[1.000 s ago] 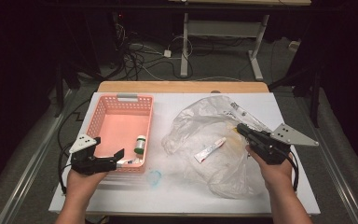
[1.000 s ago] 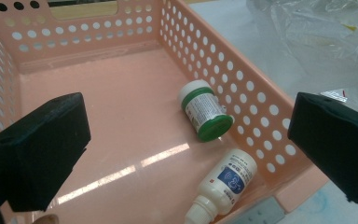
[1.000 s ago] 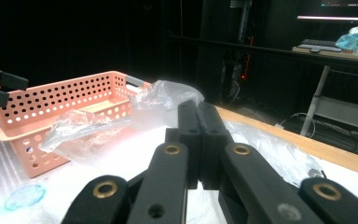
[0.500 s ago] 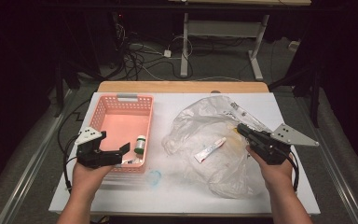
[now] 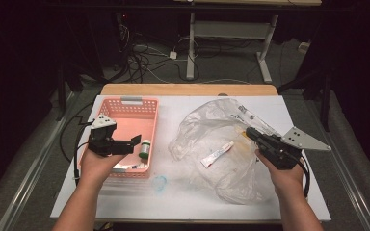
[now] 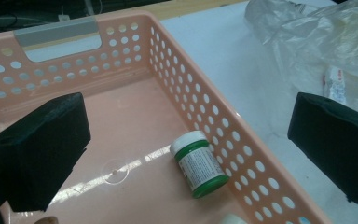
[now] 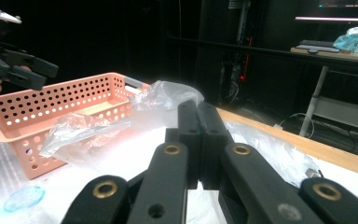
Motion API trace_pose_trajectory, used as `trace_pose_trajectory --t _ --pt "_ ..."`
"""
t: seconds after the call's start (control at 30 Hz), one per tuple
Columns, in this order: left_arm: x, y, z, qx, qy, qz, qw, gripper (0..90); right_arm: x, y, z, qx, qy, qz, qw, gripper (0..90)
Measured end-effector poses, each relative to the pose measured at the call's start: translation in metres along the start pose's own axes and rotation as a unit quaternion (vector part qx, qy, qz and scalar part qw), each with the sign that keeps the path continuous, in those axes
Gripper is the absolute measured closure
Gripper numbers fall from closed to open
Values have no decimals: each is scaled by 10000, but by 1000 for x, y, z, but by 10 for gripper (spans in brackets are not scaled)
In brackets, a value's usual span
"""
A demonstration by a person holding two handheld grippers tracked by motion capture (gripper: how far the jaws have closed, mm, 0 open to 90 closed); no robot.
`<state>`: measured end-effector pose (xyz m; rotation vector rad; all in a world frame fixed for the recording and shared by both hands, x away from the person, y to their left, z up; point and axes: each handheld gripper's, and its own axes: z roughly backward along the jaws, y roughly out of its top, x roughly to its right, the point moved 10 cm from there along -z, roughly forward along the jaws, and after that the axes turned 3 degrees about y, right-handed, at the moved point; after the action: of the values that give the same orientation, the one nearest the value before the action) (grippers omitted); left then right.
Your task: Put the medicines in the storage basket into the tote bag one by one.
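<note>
While my left claw (image 5: pixel 136 140) hangs wide open and empty over the pink basket (image 5: pixel 125 107), the green-lidded jar (image 6: pixel 198 163) lies on its side on the basket floor just below, against the right wall. Farther off, my right claw (image 5: pixel 248 132) is pressed closed on the clear plastic bag (image 5: pixel 207 120), with a white tube (image 5: pixel 217 154) lying in it on the white table (image 5: pixel 183 192).

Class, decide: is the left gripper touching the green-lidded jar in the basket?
Apart: the left gripper view shows the jar lying between the open jaws, clear of both.
</note>
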<state>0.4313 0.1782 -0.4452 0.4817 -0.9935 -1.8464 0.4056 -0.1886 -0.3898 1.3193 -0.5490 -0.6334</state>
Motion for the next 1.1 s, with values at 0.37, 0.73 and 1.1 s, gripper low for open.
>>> trace_pose_trajectory --t 0.37,0.73,1.1 --pt "-10 -6 -27 -784 -48 159 9968 0 0 0 0 0 1 17 10000 900" --pt "-11 -26 -48 -1784 -134 253 9835 99 0 0 0 -4 7 2 10000 900" --pt "-1 -36 -62 -2574 -363 132 9655 193 0 1 0 14 8 22 10000 900"
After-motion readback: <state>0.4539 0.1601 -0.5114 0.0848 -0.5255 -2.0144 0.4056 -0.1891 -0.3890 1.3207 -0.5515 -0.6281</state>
